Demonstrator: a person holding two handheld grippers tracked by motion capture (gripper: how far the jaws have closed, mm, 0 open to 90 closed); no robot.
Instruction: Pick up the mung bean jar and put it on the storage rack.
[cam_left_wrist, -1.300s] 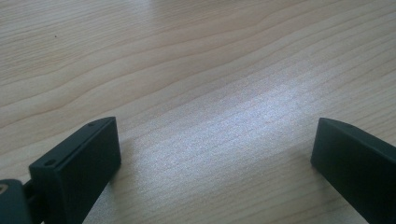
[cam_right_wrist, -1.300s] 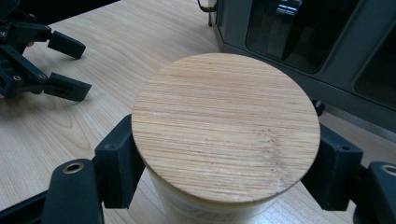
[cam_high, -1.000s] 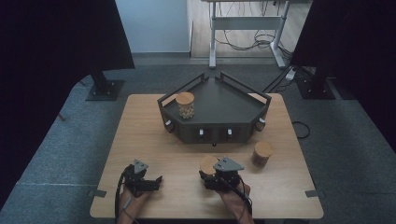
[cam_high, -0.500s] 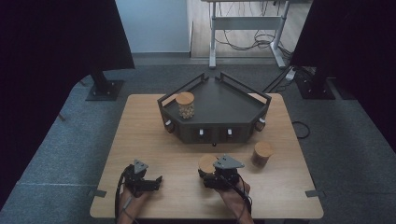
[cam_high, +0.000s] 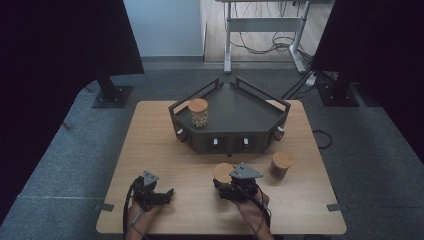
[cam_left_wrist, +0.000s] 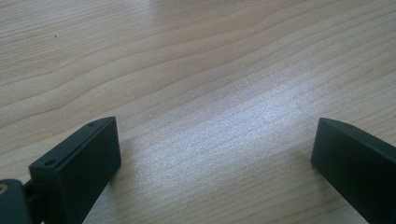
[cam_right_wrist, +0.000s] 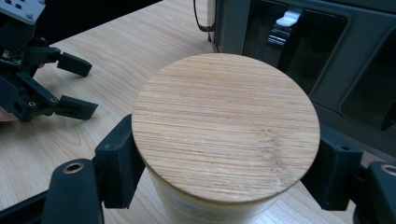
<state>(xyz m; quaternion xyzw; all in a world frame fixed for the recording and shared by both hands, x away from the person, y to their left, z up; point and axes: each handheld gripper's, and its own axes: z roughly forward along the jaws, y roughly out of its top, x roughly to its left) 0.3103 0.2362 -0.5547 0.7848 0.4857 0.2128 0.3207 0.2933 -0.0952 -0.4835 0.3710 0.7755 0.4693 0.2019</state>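
Your right gripper (cam_right_wrist: 224, 186) is clamped on the near jar (cam_right_wrist: 226, 135) before the tray (cam_high: 235, 117); lift it straight up next. Your left gripper (cam_high: 167, 195) rests wide open, empty, on the table (cam_high: 150, 130).

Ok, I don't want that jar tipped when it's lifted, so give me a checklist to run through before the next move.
1. Right gripper fingers on both sides of the jar, under its wooden lid: ok.
2. Firm clamp on the jar: cannot tell; contact looks close, squeeze force unseen.
3. Jar upright on the table: ok.
4. Left gripper open, holding nothing, apart from the jar: ok.
5. Free spot on the dark tray beside the jar of nuts: ok.
6. Second jar clear of the right gripper's path: ok, it stands to the right.
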